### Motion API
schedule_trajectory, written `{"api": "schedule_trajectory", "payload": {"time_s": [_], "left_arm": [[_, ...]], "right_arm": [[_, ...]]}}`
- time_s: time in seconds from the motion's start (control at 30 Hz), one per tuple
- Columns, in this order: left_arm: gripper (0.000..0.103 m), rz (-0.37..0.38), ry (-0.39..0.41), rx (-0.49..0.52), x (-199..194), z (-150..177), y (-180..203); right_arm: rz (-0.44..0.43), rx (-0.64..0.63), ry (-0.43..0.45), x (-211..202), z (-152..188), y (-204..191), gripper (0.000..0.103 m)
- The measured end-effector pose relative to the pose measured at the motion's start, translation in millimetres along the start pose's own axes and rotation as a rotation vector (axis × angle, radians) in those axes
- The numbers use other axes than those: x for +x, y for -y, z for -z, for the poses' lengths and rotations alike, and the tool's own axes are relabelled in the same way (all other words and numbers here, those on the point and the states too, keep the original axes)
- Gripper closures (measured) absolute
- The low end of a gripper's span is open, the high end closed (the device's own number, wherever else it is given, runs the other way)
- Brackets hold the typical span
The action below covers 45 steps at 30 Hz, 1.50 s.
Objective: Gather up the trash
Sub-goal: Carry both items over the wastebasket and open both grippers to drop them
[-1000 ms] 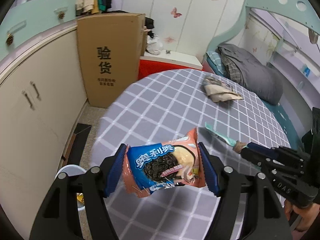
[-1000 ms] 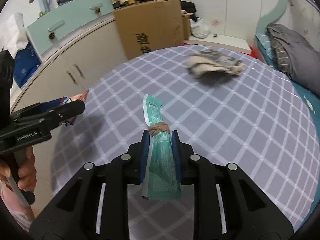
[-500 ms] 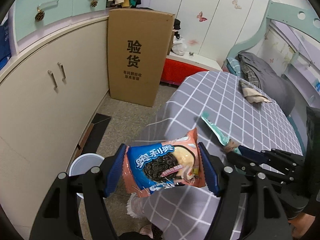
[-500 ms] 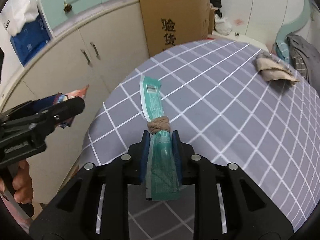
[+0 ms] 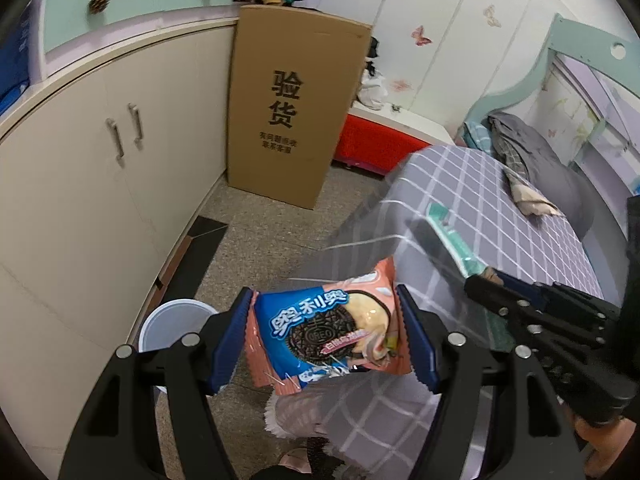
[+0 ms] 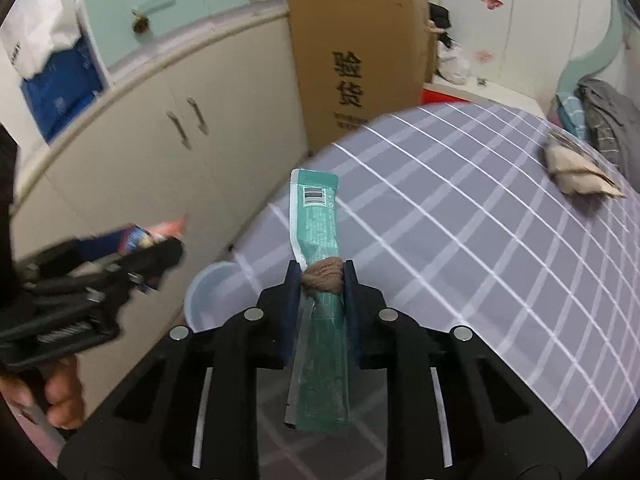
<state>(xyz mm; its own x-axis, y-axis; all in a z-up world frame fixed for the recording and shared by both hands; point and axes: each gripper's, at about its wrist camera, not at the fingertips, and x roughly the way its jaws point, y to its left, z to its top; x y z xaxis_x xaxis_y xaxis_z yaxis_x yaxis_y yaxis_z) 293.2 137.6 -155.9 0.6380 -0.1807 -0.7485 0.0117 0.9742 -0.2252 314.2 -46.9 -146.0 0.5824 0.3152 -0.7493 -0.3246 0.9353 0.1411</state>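
The white bin on the floor is half hidden behind the left gripper, and in the right wrist view only a blurred arc of it shows past the table edge. Since a second ago both grippers have swung off the table toward the floor by the cupboard, bringing the bin into sight. The left gripper is clamped on the cookie packet, held in the air beside and above the bin. The right gripper is squeezed tight on a green wrapper with a brown knot round it, over the table edge. A crumpled paper lies far across the table
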Motion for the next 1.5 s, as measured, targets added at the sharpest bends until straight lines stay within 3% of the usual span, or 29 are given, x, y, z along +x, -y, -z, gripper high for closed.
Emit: {"api": "schedule_trajectory", "payload": {"time_s": [0.3,0.53,0.6,0.67,0.7,0.8,1.07,1.27,1.5], "left_arm": [[0.034,-0.119,0.004,-0.108,-6.4,-1.0,-89.2],[0.035,-0.252,-0.014,-0.2,-5.9,10.4,-163.7],[0.035,-0.31,-0.026,-0.234,-3.4,15.2,-185.9],[0.035,-0.308,-0.038,-0.267,-1.2,19.7,-202.4],[0.035,-0.302,-0.047,-0.28,0.6,22.1,-208.7],[0.035,-0.309,-0.058,-0.282,6.5,26.5,-216.9],[0.035,-0.28,-0.082,-0.274,22.7,29.8,-210.5],[0.035,-0.269,-0.088,-0.274,26.0,28.0,-214.6],[0.034,-0.25,-0.08,-0.27,26.0,19.3,-207.2]], "right_arm": [[-0.186,-0.082,-0.024,39.1,-29.1,-97.3,0.082],[-0.224,-0.09,-0.065,96.7,-29.3,-159.5,0.079],[-0.229,-0.089,-0.089,117.5,-26.5,-172.9,0.07],[-0.212,-0.078,-0.093,125.8,-22.8,-174.1,0.043],[-0.21,-0.073,-0.099,130.0,-20.8,-174.8,0.043],[-0.202,-0.072,-0.127,137.0,-15.6,-173.1,0.043],[-0.13,-0.08,-0.1,133.8,-13.3,-162.1,0.037],[-0.132,-0.045,-0.077,129.8,-13.7,-152.3,0.037],[-0.114,-0.006,-0.003,119.6,-17.5,-146.8,0.037]]}}
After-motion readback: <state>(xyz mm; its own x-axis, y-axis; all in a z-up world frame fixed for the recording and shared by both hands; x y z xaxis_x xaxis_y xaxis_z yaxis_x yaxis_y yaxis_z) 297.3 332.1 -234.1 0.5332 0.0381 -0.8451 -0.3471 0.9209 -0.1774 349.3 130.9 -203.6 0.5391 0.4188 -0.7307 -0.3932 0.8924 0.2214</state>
